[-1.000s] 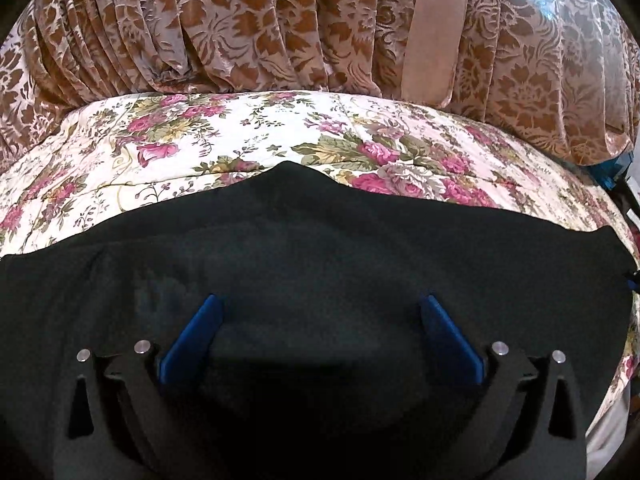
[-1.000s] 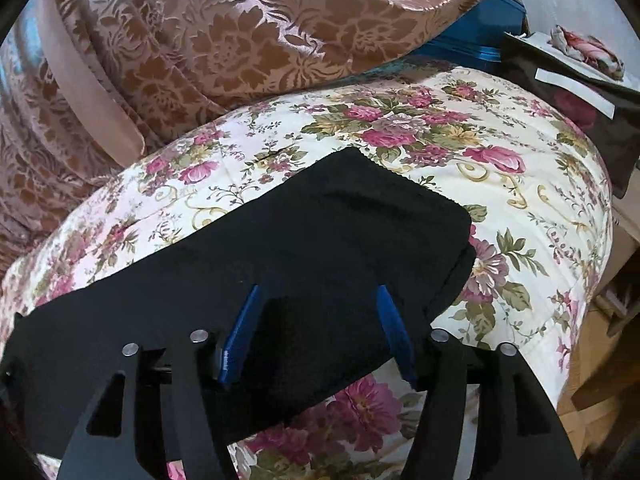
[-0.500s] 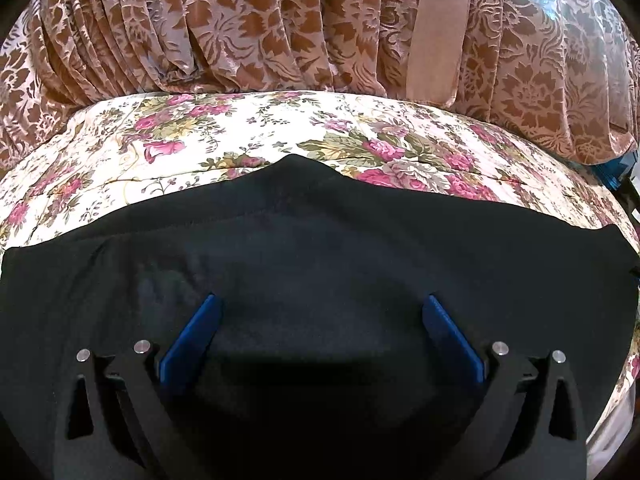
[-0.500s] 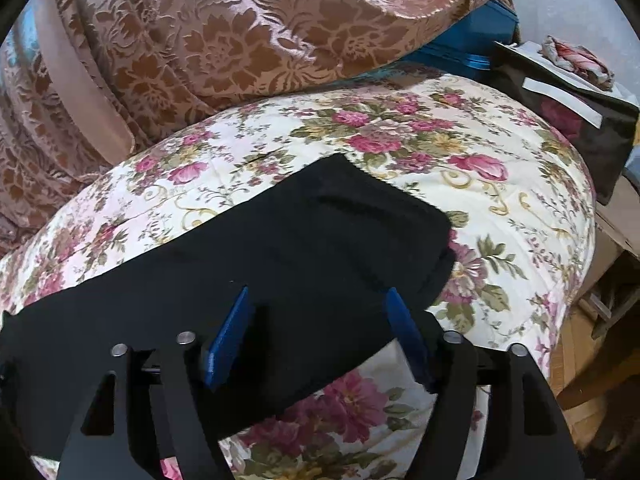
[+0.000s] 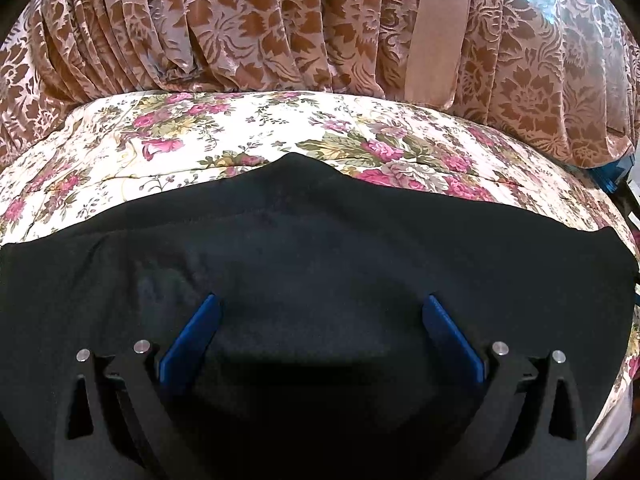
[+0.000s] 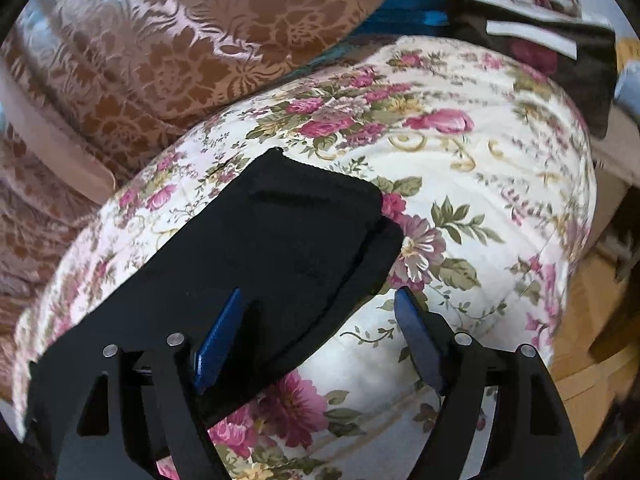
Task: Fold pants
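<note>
Black pants (image 5: pixel 320 256) lie flat across a floral bedspread (image 5: pixel 248 136), folded lengthwise with one layer on another. My left gripper (image 5: pixel 320 308) is open above the middle of the pants, its blue pads wide apart and empty. In the right wrist view the end of the pants (image 6: pixel 296 236) shows two stacked layers, the lower one sticking out at the right. My right gripper (image 6: pixel 320 300) is open and empty over that end. Its left pad is over the cloth and its right pad is over the bedspread (image 6: pixel 480 184).
A brown patterned curtain (image 5: pixel 280 24) hangs behind the bed. In the right wrist view a blue object (image 6: pixel 404 16) and a dark box (image 6: pixel 560 52) sit beyond the bed's far corner. Wooden floor (image 6: pixel 592 344) lies past the bed's right edge.
My right gripper has opened wider and drawn back to the right, away from the pants' end. My left gripper has hardly moved and stays open.
</note>
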